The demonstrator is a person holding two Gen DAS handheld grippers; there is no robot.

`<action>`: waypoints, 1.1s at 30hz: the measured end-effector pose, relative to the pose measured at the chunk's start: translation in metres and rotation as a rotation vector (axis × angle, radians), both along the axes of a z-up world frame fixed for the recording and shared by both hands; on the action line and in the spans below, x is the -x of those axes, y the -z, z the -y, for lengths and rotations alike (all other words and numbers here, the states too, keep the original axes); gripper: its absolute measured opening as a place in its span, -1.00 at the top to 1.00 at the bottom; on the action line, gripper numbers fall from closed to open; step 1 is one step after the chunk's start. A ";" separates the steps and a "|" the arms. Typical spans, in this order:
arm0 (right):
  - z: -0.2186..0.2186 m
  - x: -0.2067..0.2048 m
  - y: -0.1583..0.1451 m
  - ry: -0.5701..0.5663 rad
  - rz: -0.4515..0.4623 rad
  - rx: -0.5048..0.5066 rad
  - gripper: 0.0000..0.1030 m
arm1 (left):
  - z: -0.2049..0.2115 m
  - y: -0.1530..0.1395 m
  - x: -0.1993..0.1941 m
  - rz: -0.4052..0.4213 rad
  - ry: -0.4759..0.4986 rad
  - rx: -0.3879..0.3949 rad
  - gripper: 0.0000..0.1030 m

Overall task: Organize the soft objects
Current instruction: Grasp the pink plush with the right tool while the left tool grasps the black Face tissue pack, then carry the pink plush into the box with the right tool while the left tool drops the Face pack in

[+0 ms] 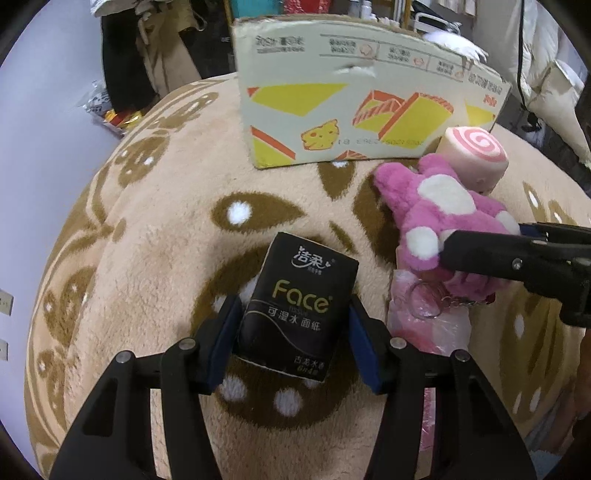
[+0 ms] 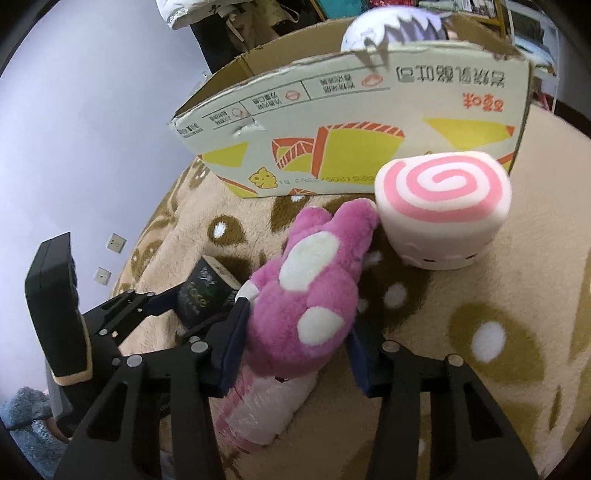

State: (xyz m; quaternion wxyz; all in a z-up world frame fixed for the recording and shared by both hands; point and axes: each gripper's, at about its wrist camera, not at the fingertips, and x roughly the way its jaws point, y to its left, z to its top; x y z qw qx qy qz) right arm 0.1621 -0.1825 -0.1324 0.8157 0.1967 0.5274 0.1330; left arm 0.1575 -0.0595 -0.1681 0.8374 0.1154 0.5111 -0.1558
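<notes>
A black "Face" tissue pack [image 1: 299,295] stands tilted between the blue pads of my left gripper [image 1: 293,314], which is shut on its two sides. In the right wrist view the same pack [image 2: 201,291] and left gripper [image 2: 192,306] show at the lower left. My right gripper [image 2: 295,325] is shut on a pink plush toy with white spots [image 2: 314,273]. From the left wrist view the plush [image 1: 443,206] lies at the right with a keyring hanging from it, and the right gripper [image 1: 476,243] clamps its lower part. An open cardboard box [image 1: 351,107] stands behind.
A pink-and-white swirl roll cushion [image 2: 443,206] sits in front of the box [image 2: 369,122], touching the plush's tip. A crumpled clear and pink plastic bag [image 2: 266,406] lies under the plush. All rests on a beige blanket with brown patterns [image 1: 166,240]. Something white and fluffy [image 2: 391,26] lies in the box.
</notes>
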 end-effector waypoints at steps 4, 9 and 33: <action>0.002 0.007 -0.006 -0.009 0.014 0.045 0.02 | -0.004 -0.007 0.004 0.026 -0.036 0.011 -0.07; 0.004 0.014 -0.021 -0.003 0.059 0.077 0.03 | -0.011 -0.021 0.009 0.072 -0.075 -0.004 -0.06; 0.038 0.032 -0.121 0.173 0.334 0.199 0.03 | -0.026 -0.142 0.022 0.377 -0.124 0.082 -0.06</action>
